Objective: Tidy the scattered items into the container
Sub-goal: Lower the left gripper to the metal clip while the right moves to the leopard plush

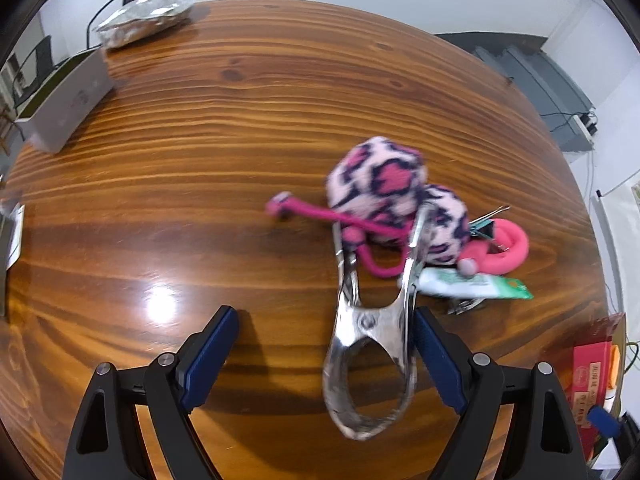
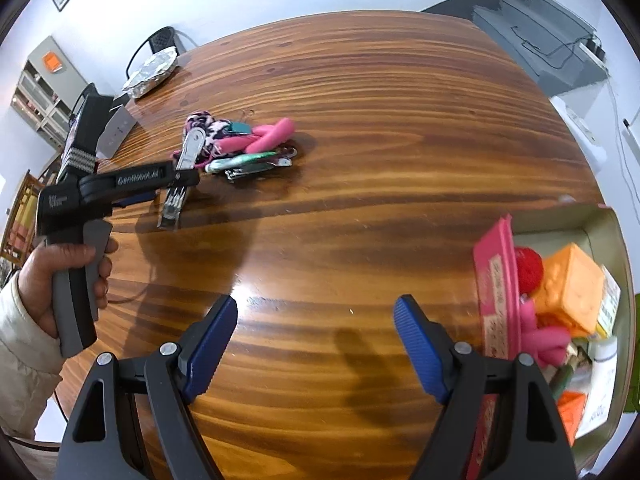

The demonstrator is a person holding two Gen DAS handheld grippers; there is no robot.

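The left gripper (image 1: 326, 344) sits at the bottom of its frame, jaws spread wide. The right gripper (image 2: 316, 340) sits likewise, jaws wide apart. At left of the right view, the person's left hand (image 2: 60, 276) grips a grey handle.

- Bright, even overhead light; glare spot on the table (image 1: 160, 300).
- Soft shadows under each gripper.
- Fisheye bends edges; dark corners.
- Motion blur on the leopard-print plush (image 1: 380, 184).

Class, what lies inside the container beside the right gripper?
In the container: an orange block, a red ball, a pink toy and a white bottle. Anything underneath them is covered.
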